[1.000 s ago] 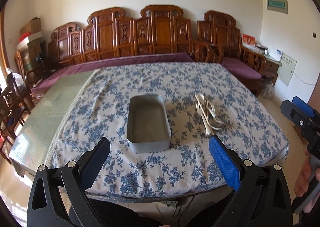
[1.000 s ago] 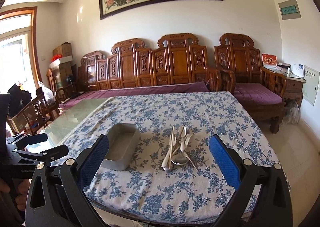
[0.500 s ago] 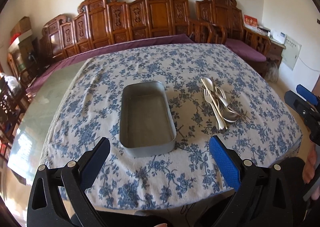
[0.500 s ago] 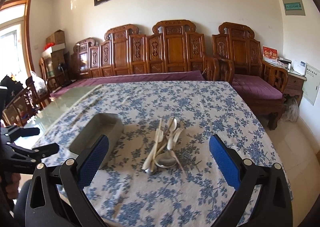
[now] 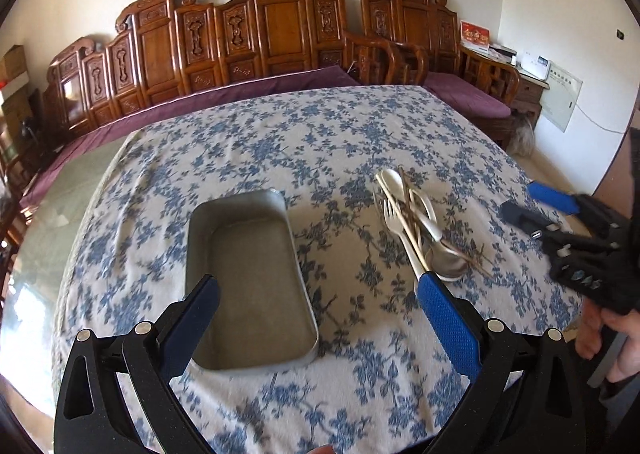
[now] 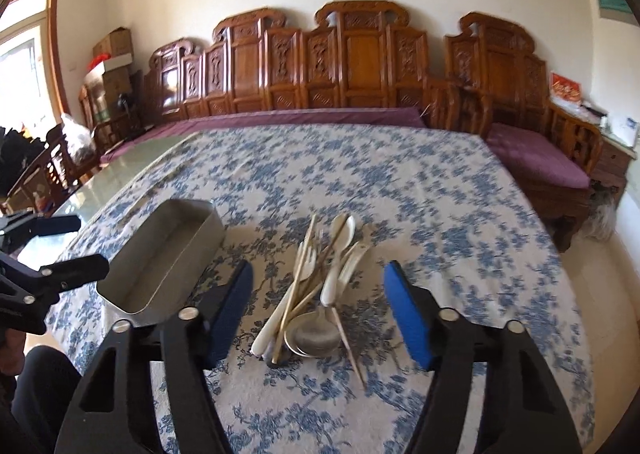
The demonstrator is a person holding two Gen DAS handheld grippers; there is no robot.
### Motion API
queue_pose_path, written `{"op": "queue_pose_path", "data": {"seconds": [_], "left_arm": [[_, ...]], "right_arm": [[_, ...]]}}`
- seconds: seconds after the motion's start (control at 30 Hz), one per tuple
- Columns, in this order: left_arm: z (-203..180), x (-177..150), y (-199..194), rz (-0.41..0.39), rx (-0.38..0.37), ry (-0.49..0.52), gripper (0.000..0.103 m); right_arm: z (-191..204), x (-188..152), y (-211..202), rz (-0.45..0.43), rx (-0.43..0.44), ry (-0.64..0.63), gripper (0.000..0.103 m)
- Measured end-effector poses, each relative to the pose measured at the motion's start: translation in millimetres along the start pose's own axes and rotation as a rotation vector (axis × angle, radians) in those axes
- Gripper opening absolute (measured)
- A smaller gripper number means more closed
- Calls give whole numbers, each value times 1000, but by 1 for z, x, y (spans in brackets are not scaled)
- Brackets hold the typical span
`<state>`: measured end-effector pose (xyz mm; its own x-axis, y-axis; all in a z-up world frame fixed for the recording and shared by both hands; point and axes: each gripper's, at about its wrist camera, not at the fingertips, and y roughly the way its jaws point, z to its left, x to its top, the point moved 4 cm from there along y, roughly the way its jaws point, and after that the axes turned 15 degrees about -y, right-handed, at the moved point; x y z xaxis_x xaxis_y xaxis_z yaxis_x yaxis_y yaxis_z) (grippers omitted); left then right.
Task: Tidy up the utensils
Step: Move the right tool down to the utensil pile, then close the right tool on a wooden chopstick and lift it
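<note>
An empty grey metal tray (image 5: 248,286) lies lengthwise on the blue-flowered tablecloth (image 5: 320,141). To its right is a pile of utensils (image 5: 416,225): white plastic spoons, a white fork, wooden chopsticks and a metal spoon. My left gripper (image 5: 318,286) is open above the tray's near end, holding nothing. My right gripper (image 6: 319,274) hovers just short of the utensil pile (image 6: 316,294). Its jaws are closing, with the pile's near end showing between the blue pads (image 6: 408,314), which do not touch it. The tray (image 6: 168,254) lies left of it.
A carved wooden bench (image 5: 280,33) with a purple cushion runs behind the table. Bare glass tabletop (image 5: 52,221) shows at the left, with chairs beyond. A person's hand (image 5: 608,334) holds the right gripper (image 5: 528,203) at the table's right edge. The left gripper (image 6: 76,244) shows at the left.
Both grippers have moved forward and down toward the table, so tray and utensils look larger. The right gripper's jaws have narrowed. Nothing on the table has moved.
</note>
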<state>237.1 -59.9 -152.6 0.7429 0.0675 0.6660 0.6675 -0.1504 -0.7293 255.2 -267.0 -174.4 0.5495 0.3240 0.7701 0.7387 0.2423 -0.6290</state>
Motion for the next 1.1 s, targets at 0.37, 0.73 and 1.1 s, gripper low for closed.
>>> {"op": "queue_pose_path", "data": {"seconds": [0.37,0.73,1.1], "left_arm": [[0,13,31,18,-35,-2,95],[-2,3,45,43,-45,-11,95],[-15,-2,62,81,-28,-16,95]], "right_arm": [[32,-27,95,186,184,7,29],[33,-37,110,221,201,10,11],[23,-36,98,187,247,39,0]]}}
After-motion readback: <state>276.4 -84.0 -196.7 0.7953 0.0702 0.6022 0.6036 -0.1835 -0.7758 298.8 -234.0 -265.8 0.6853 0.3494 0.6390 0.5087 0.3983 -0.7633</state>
